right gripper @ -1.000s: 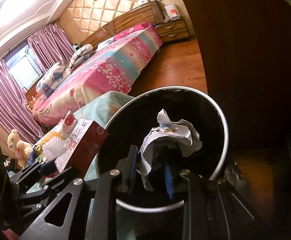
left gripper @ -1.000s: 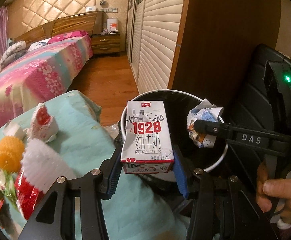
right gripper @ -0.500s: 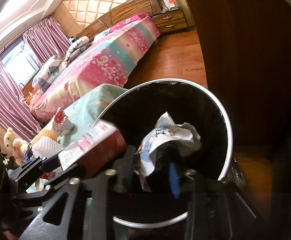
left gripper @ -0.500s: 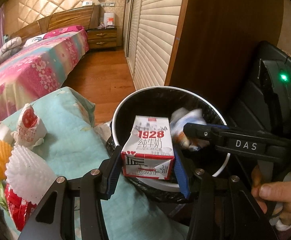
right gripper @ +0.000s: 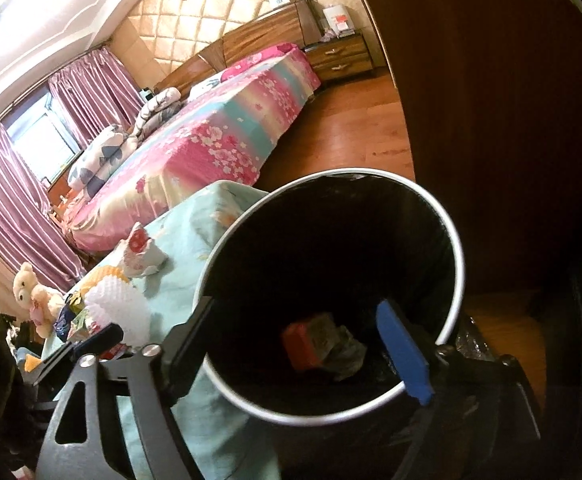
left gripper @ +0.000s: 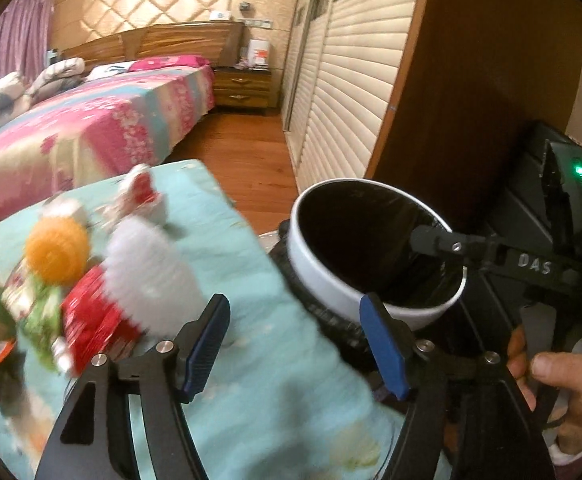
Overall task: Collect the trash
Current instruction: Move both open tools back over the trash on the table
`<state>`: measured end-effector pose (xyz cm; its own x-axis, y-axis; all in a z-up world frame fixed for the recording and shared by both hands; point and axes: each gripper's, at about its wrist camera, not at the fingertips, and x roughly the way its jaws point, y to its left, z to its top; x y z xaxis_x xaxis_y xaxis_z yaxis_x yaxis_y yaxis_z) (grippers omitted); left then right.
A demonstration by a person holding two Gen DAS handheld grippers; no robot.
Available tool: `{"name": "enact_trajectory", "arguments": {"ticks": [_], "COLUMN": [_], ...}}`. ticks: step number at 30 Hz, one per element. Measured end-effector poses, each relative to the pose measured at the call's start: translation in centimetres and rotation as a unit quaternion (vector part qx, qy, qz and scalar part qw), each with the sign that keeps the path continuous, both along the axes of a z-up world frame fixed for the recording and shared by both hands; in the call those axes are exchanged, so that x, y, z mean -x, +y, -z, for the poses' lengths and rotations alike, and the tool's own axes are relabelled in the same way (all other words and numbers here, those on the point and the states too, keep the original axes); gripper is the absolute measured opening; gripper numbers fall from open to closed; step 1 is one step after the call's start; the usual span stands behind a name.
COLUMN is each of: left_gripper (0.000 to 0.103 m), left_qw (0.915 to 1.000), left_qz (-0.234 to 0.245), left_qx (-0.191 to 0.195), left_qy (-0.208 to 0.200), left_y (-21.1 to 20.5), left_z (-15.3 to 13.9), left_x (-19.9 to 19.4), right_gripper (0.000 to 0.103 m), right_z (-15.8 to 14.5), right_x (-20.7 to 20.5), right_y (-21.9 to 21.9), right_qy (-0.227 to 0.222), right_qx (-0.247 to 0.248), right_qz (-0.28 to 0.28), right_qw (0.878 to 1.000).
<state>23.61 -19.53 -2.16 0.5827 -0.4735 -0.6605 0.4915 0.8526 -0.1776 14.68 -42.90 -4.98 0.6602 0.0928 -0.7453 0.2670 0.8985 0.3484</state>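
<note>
Motion blur smears the litter (left gripper: 91, 280) on the table (left gripper: 251, 360) in the left view so no item can be named, the bin (right gripper: 457, 264) hides its floor in shadow, and the carton (right gripper: 303, 344) inside shows no legible print.

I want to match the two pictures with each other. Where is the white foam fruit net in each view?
Left wrist view: the white foam fruit net lies left of centre on the teal cloth, beside the orange net.
Right wrist view: it sits low at the left, above the black arm of the tongs.
Shared landmark: the white-rimmed trash bin, to the right of the net in both.
</note>
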Motion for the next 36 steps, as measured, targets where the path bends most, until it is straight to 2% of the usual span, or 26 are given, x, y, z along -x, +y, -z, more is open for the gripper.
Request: {"name": "enact_trajectory", "arguments": {"ticks": [14,16,30,36], "left_gripper": [0.07,0.075,0.075,0.075], "left_qw": [0.9969,0.996,0.9858,0.9802], "left_qz": [-0.078,-0.089,-0.167,-0.196], "left_qx": [-0.003,-0.002,0.0,-0.001], "left_qy": [0.003,0.003,0.015,0.024], "left_y": [7.2,8.2,14.9,17.8], "left_z": [0.0,0.0,0.7,1.2], "left_x": [5.0,5.7,8.0,7.8], "right_gripper": [0.09,0.09,0.09,0.09], "right_z": [-0.7,-0.5,1.6,2.8], "right_x": [1.1,1.1,0.5,-0.6], "right_y": [7.9,8.9,15.7,17.9], "right_qy": [-0.029,-0.027,-0.009,0.0], "right_qx": [0.004,0.003,-0.003,-0.015], "right_qz": [-0.063,-0.075,-0.131,-0.143], "right_qw": [0.998,0.997,0.991,0.99]}}
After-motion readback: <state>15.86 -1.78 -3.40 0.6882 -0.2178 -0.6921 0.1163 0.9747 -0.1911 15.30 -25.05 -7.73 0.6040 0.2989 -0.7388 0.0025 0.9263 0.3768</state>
